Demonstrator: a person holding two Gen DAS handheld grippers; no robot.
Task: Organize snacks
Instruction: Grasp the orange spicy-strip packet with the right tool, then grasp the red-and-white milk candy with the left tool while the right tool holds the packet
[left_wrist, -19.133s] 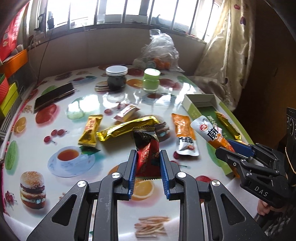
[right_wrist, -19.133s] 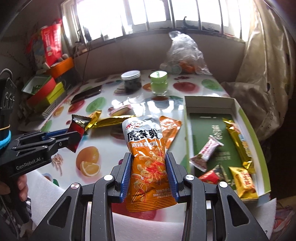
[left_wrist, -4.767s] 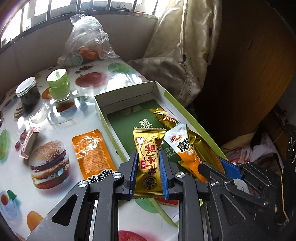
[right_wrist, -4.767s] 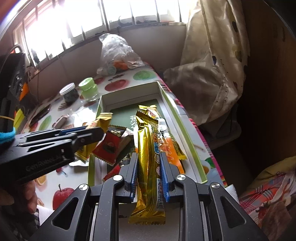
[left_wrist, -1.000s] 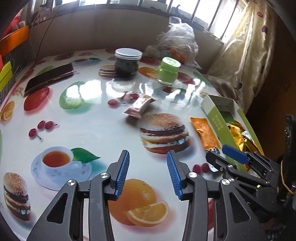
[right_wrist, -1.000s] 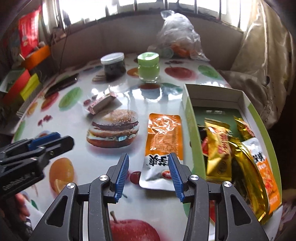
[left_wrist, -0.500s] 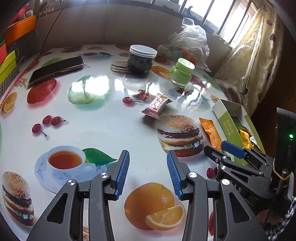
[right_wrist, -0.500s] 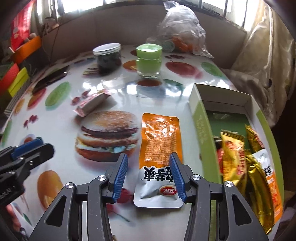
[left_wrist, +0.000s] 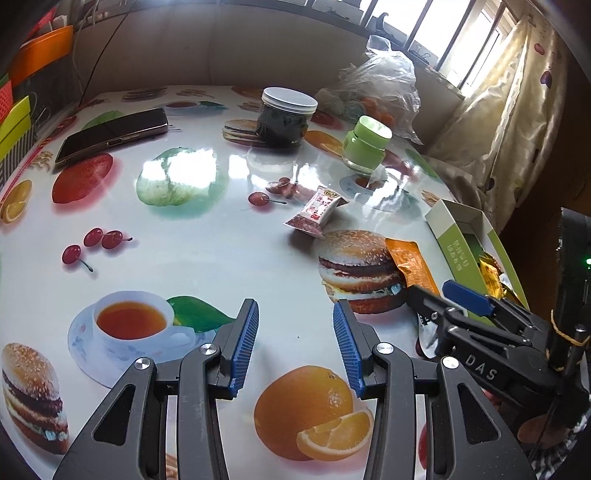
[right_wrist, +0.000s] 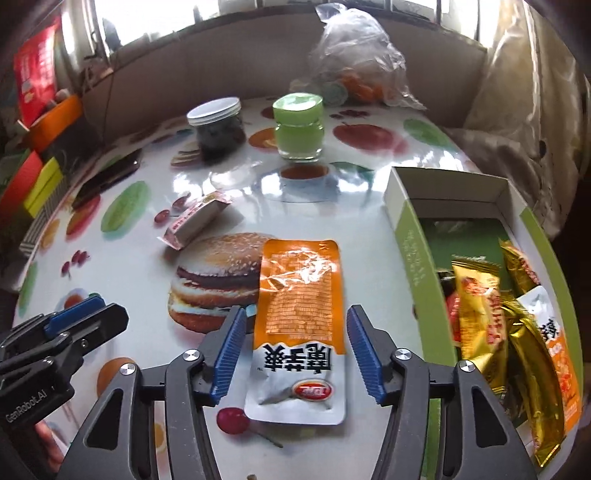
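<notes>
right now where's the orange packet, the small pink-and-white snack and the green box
orange packet (right_wrist: 300, 295), right wrist view, orange upper half
small pink-and-white snack (right_wrist: 195, 220), right wrist view, wrapper's middle
green box (right_wrist: 417, 258), right wrist view, near side wall

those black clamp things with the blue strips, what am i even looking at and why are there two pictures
They are hand-held grabbing tools, one in each of a person's hands, each with a camera looking forward along its two fingers, so you get one picture per tool.

The left view shows the left tool, open and empty, above a table covered in printed food pictures.

The right view shows the right tool. Its jaws have just been opening and now straddle an orange snack packet lying flat, without squeezing it.

Another small pink-and-white snack lies loose. A green box to the right already holds gold and orange packets. Two jars, a phone and a plastic bag sit further back.

Nothing is held.
</notes>
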